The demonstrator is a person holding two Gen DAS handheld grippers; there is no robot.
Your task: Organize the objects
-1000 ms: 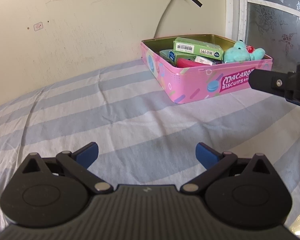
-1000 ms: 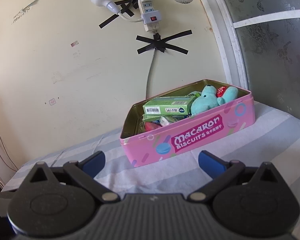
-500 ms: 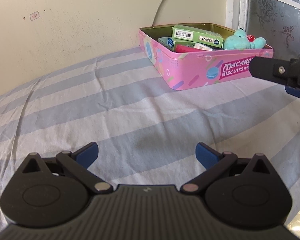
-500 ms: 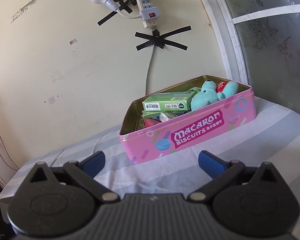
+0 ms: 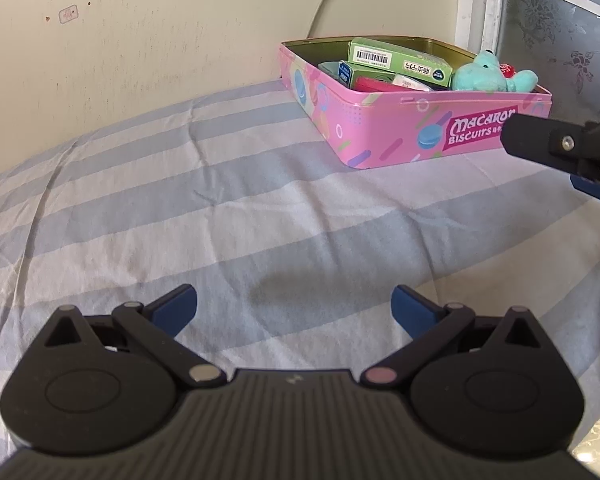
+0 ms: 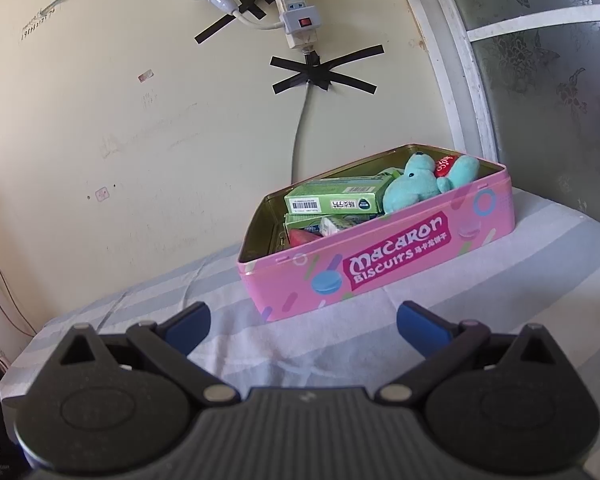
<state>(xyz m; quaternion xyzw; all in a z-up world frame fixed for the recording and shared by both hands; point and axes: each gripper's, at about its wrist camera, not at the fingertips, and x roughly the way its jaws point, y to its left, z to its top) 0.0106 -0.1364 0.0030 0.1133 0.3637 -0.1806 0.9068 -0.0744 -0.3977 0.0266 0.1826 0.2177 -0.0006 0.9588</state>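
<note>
- We see our left gripper (image 5: 294,308) spread wide and empty above a bed sheet (image 5: 220,208) striped blue and white.
- Our right gripper (image 6: 303,322) is likewise released, holding nothing.
- The pink biscuit tin (image 6: 380,264) sits just ahead of it, holding green boxes (image 6: 332,200) and a teal plush toy (image 6: 416,188).
- Beyond stands a cream wall (image 6: 140,120) with a taped power strip (image 6: 296,16); a frosted window (image 6: 540,100) lies ahead to the right.

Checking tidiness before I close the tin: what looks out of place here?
The teal plush sticks up above the tin rim, and a green box lies tilted on top of the pile. Nothing is spilled on the sheet.
</note>
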